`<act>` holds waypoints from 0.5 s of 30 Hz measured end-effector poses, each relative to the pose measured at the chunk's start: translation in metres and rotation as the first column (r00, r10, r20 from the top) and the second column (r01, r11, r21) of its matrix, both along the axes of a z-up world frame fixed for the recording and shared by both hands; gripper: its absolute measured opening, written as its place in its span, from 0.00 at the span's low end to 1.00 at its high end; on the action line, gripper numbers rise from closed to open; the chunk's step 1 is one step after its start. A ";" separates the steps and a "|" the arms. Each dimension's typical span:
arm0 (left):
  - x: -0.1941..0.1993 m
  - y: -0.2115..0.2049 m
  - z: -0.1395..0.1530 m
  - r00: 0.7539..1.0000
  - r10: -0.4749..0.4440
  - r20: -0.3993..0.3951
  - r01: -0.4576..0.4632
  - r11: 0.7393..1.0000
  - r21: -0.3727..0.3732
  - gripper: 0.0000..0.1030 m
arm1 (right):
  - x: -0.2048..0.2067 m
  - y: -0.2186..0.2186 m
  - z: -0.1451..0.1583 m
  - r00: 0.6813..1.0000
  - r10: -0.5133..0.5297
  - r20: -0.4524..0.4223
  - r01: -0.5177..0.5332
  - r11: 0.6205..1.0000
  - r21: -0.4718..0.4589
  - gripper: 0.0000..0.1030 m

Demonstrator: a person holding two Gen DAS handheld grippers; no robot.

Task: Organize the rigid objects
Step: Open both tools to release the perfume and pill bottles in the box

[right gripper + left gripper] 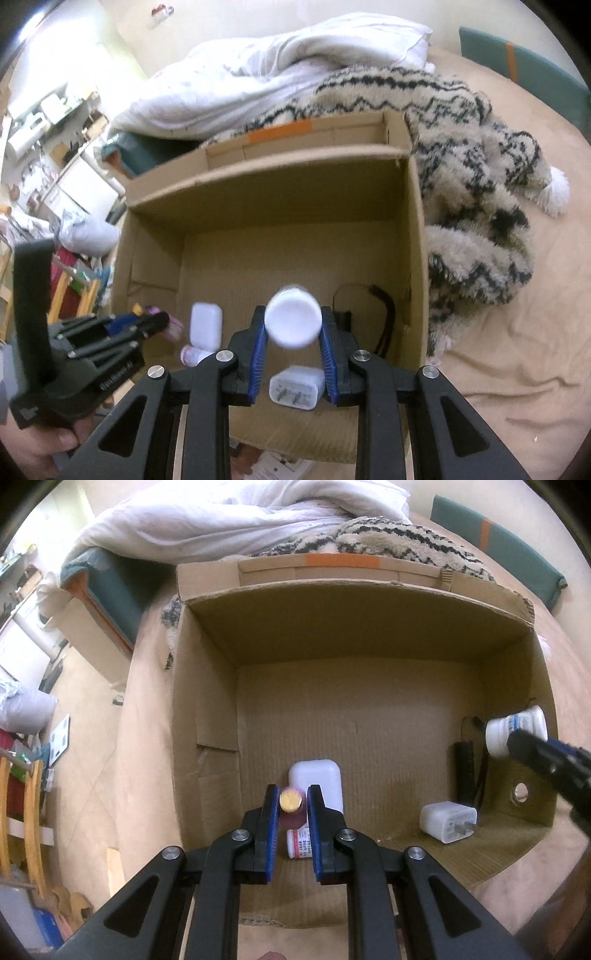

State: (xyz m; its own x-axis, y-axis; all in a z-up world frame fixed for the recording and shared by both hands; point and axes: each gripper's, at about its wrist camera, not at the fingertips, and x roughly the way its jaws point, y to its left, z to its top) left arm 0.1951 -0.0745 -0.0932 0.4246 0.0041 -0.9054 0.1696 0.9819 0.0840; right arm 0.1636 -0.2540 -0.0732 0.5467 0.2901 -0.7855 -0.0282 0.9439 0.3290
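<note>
An open cardboard box [369, 627] stands on the bed. My left gripper [291, 801] is shut on a small pink bottle with a gold cap [290, 800], held above the box floor. Below it lie a white case [317, 779] and a small pink-and-white bottle [298, 843]. My right gripper [293, 321] is shut on a white jar [293, 320], held over the box; the jar also shows in the left wrist view [513, 731]. A white charger plug [295, 387] lies on the floor beneath it. The left gripper also shows in the right wrist view [147, 321].
A black cable and strap [466, 771] lie at the box's right wall, which has a round hole [520, 792]. A patterned fuzzy blanket [480, 184] and a white duvet [277, 70] lie behind and right of the box. The room floor with clutter is at the left.
</note>
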 end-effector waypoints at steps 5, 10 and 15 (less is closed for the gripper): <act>-0.003 -0.002 0.009 0.999 -0.005 0.039 0.005 1.000 -0.004 0.60 | 0.000 -0.009 0.008 0.998 -0.032 0.047 0.029 0.997 0.072 0.74; -0.004 0.000 0.015 0.998 0.010 0.060 -0.009 1.000 -0.019 0.75 | -0.002 -0.012 0.012 0.996 -0.058 0.071 0.052 0.995 0.083 1.00; -0.002 0.004 0.015 0.998 0.028 0.049 -0.027 0.999 -0.020 0.75 | -0.003 -0.012 0.015 0.993 -0.063 0.097 0.056 0.996 0.072 1.00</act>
State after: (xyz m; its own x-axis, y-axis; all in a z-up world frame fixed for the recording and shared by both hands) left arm 0.1931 -0.0702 -0.0778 0.4690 -0.0008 -0.8832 0.1385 0.9877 0.0727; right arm 0.1607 -0.2659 -0.0581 0.6388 0.3066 -0.7057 -0.0083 0.9199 0.3921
